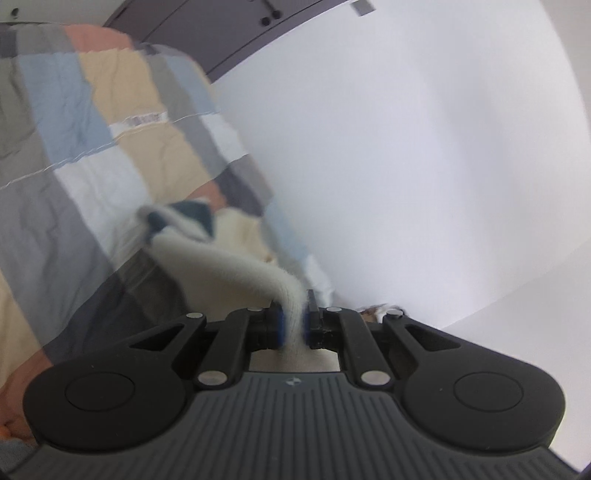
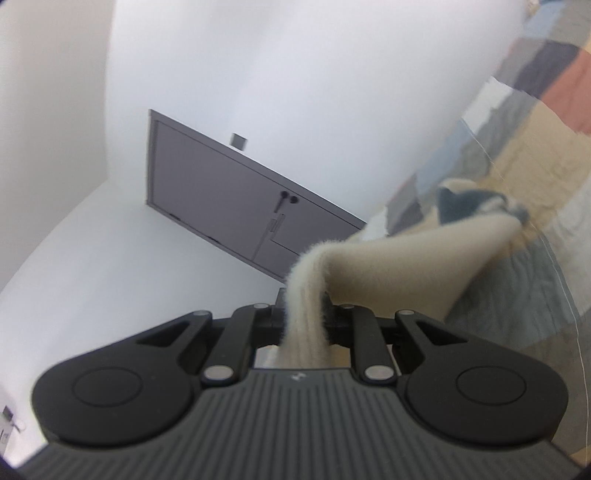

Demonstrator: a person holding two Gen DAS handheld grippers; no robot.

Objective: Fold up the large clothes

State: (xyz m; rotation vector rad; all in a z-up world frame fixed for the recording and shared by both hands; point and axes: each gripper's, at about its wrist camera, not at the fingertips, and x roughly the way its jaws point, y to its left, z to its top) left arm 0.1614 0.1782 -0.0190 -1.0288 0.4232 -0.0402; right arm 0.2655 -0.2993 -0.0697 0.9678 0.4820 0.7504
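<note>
Nearest the left wrist lens: left gripper (image 1: 293,325), jaws closed tight on a strip of cream knit sweater (image 1: 221,258), blue pads pressing the fuzzy fabric from both sides. From the pinch, cloth running up and leftward as a drawn-out band, long axis slanting away from the gripper toward a bunched end with dark blue patches, resting on or just above the patchwork quilt (image 1: 74,147). Quilt in blocks of grey, pale blue, tan, white and salmon, covering a bed and filling the left half of that view. White wall (image 1: 406,147) to the right; dark door (image 1: 229,33) at the top edge. Some blur over the fabric and quilt.

Nearest the right wrist lens: right gripper (image 2: 304,325), likewise clamped on ribbed cream knit, fabric bulging up between the pads. From there, sweater (image 2: 424,243) stretching rightward and slightly upward as a thick roll, long axis pointing toward the same dark blue bunch near the right edge. Quilt (image 2: 517,166) beneath and beyond it. Grey door (image 2: 221,195) with handle straight ahead, tilted in frame, set in white wall (image 2: 258,55); small grey plate above the door frame. Nothing between either gripper and the garment's far end.
</note>
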